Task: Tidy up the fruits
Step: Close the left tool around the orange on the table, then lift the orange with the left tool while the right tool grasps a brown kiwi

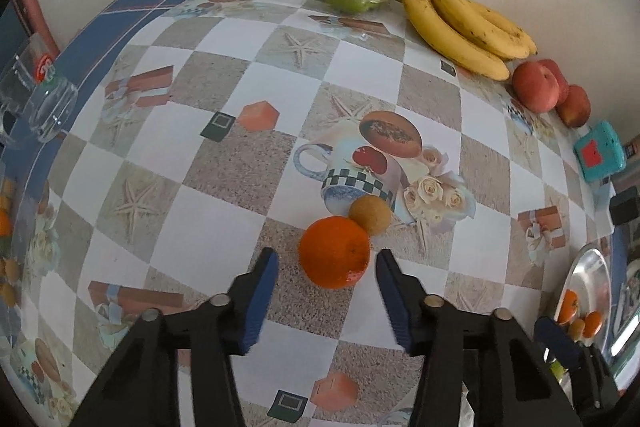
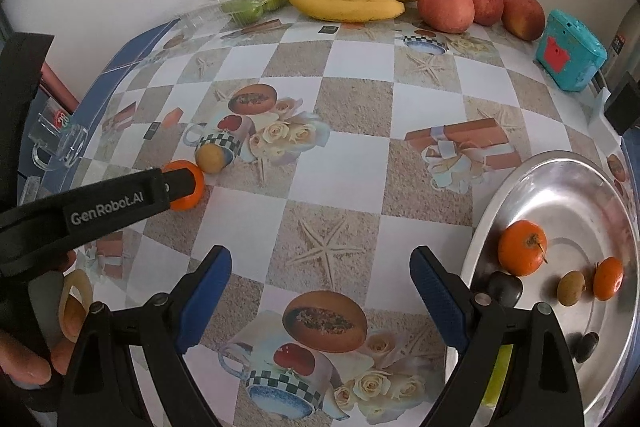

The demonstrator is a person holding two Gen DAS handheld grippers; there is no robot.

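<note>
- Picking stage, by the look of it: left gripper (image 1: 326, 265) lowered over the orange (image 1: 334, 251) on the tabletop (image 1: 224, 211), jaws partly drawn in and straddling the fruit.
- Gap visible on the left side of the orange; right pad very near, perhaps touching (hard to say through the fisheye curve). Not yet a firm pinch.
- Just past the jaws, touching the orange on its far side: a small brown fruit (image 1: 370, 215). Risk of nudging it while closing.
- Next, as a guess: squeeze until both pads bear on the orange, then lift straight up and carry toward the silver plate (image 2: 520, 179).
- Right gripper (image 2: 320, 267) hovering with jaws spread wide, nothing between them, only bare tabletop.
- Just right of those jaws, on the plate: two oranges (image 2: 522, 247), one more brown fruit and two dark ones.
</note>
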